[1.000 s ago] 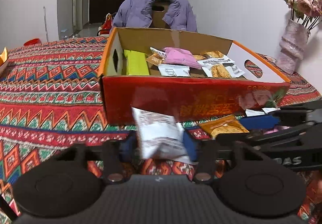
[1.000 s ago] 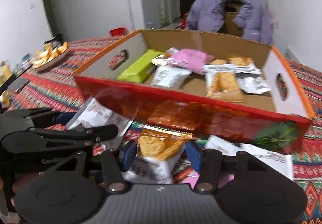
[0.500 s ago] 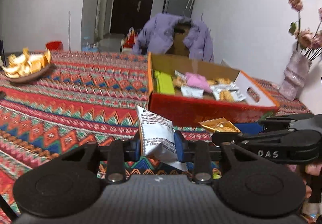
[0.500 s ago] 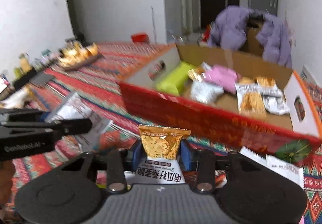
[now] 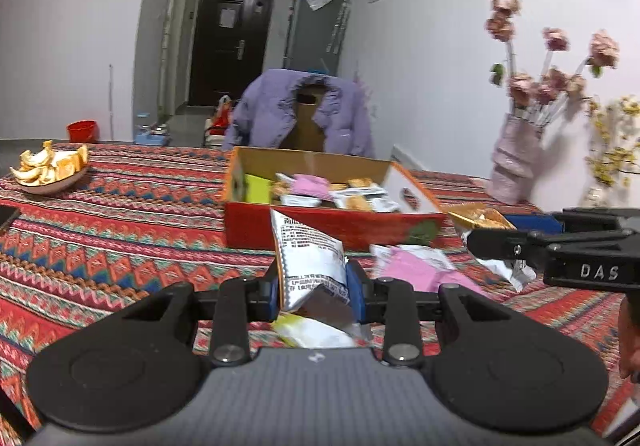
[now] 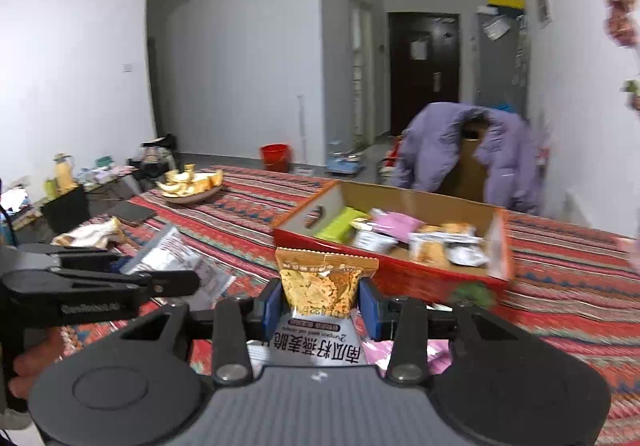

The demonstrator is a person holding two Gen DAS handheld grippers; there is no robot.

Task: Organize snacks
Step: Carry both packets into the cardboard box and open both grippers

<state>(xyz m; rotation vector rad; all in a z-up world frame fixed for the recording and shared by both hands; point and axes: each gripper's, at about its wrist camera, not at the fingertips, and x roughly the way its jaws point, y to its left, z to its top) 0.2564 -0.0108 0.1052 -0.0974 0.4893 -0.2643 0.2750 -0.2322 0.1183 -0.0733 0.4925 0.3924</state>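
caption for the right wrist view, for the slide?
Right gripper clamps an orange snack packet above the patterned tablecloth, short of the open snack box.

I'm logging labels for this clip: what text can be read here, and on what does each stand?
"DAS": side of the right gripper.
"南瓜籽燕麦脆", upside down: orange snack packet it holds.
Side of the left gripper: blurred.
White snack packet it holds: too small to read.
Red box: nothing legible.

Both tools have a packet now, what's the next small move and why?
Probably carry both forward over the open cardboard box before releasing. The left tool is shut on a white packet, the right tool on an orange-topped packet, and both hang short of the box's red front wall, where other snacks already lie inside.
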